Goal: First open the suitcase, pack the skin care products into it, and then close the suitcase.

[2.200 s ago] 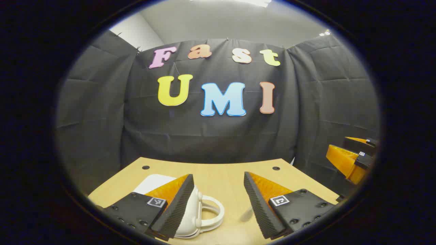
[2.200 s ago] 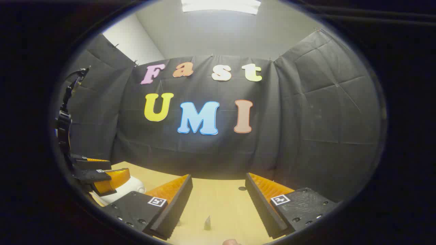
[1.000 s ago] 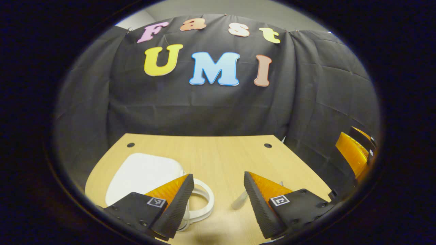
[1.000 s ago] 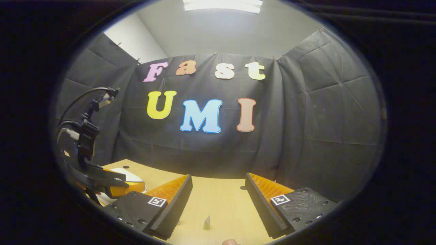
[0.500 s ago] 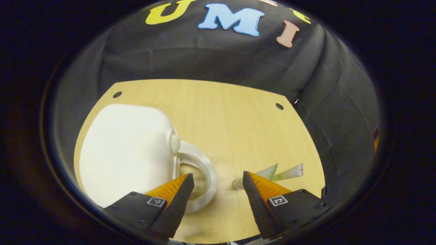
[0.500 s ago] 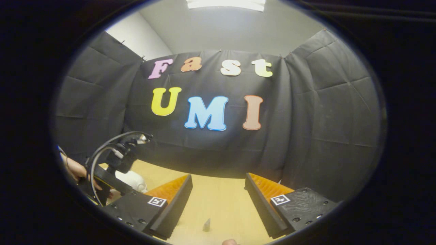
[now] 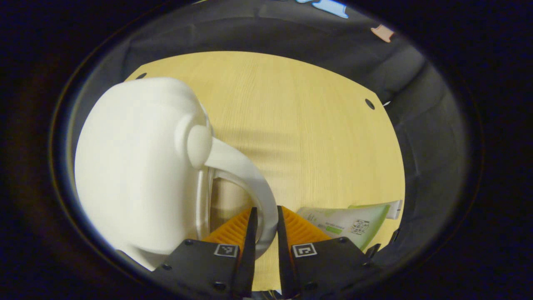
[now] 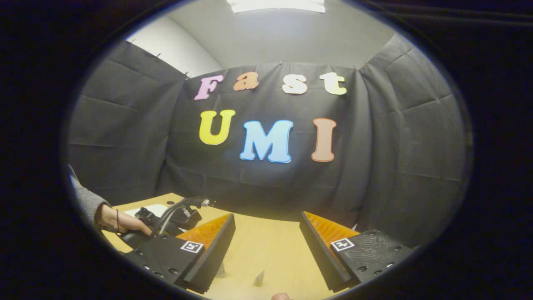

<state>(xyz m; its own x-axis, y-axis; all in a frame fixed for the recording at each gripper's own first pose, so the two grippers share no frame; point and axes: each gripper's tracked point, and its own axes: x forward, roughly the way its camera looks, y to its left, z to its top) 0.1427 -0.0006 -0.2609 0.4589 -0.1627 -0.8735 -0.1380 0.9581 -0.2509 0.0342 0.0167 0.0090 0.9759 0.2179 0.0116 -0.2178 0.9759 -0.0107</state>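
Just starting: left tool (image 7: 264, 233) pinches the handle (image 7: 245, 175) of the shut white suitcase (image 7: 133, 166) at frame bottom, right tool (image 8: 266, 246) spread & empty, cream tube (image 7: 354, 221) on bench (image 7: 300, 116) unpacked.

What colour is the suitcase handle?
White, like the suitcase shell; the handle shows best in the left gripper view.

Right gripper (image 8: 266, 233): fingers spread wide apart, nothing between them, hovering above the table.
Table (image 8: 270, 250): light wood, with small pale tips poking up near the lower edge.
Left gripper (image 8: 175, 216): far left, low over the table, held by a hand (image 8: 120, 223) in a grey sleeve (image 8: 83, 200).
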